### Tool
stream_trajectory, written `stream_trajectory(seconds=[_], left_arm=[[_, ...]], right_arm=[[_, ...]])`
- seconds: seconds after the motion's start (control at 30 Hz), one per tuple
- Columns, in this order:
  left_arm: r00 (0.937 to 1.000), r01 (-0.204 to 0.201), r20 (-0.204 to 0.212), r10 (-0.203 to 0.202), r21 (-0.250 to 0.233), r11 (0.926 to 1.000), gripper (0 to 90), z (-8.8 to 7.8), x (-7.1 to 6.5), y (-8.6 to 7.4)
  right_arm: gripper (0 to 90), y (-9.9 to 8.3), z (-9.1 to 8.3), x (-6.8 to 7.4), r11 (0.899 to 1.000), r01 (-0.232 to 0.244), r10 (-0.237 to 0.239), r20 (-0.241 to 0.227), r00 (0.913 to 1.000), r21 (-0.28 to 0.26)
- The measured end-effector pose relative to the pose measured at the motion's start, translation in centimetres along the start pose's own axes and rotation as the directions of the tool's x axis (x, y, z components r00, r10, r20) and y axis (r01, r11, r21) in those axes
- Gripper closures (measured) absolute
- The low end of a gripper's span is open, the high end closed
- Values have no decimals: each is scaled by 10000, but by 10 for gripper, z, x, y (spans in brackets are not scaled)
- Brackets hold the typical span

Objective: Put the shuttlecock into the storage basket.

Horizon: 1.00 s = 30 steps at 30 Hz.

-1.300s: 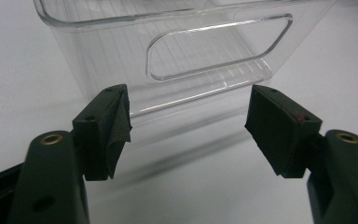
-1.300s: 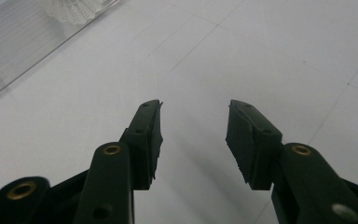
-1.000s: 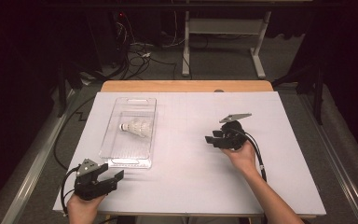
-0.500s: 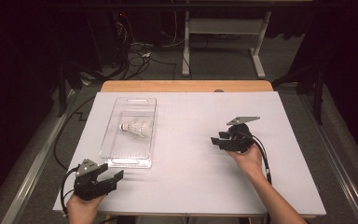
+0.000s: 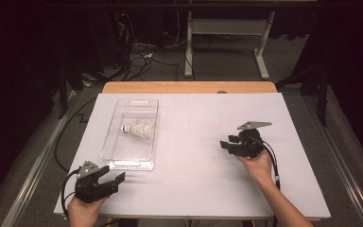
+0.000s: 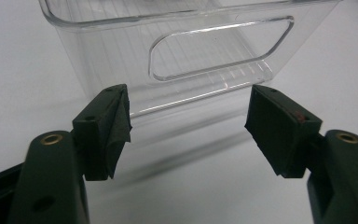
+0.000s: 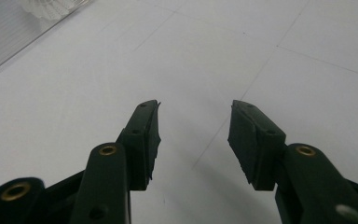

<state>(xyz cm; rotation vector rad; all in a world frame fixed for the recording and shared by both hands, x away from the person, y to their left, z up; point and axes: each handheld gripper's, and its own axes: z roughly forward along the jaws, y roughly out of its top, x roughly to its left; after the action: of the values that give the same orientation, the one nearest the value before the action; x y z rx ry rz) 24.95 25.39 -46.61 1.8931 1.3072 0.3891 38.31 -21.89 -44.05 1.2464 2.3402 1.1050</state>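
1. Since the earlier high views, right tool (image 5: 228, 145) has drifted rightward and a little toward the person across the bench (image 5: 194, 189); left tool (image 5: 115, 181) has held its place. Shuttlecock and bin unmoved.

2. High view: shuttlecock (image 5: 138, 129) lies on its side inside the clear plastic bin (image 5: 108, 142), left half of the bench, roughly mid-bin. Left tool sits at the near left corner, just short of the bin's near end, jaws spread, nothing between them. Right tool hovers well apart on the right half, jaws pointing left toward the bin, parted and empty. Right hand (image 5: 257, 165) comes in from below.

3. Left gripper view: left tool (image 6: 189, 123) stands wide open. Bin's near wall with its cut-out handle (image 6: 221, 49) lies straight ahead, just beyond the pads, not touched. White bench between the jaws.

4. Right gripper view: right tool (image 7: 195, 123) is part open, with bare bench between the pads. Corner of the bin (image 7: 14, 35) and a pale bit of the shuttlecock (image 7: 51, 7) at upper left, well away.

5. Handling, as a judgement: shuttlecock is very light, its skirt thin and crushable, liable to roll or skid from a nudge. Best hold is the firm rounded cork end, or a gentle pinch low on the skirt. Bin is stiff, slick and light, so it may slide; take it by the handle wall.

6. Versus earlier: only the right tool's position differs; its jaws look about as wide.
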Motion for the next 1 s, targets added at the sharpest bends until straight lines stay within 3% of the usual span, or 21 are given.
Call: stream_trajectory(seconds=[1.0], left_arm=[[10000,1,28,-1,25,10000,315,1,0,1]], right_arm=[[510,-28,-26,-12,9985,-397,408,296,9987,-384]])
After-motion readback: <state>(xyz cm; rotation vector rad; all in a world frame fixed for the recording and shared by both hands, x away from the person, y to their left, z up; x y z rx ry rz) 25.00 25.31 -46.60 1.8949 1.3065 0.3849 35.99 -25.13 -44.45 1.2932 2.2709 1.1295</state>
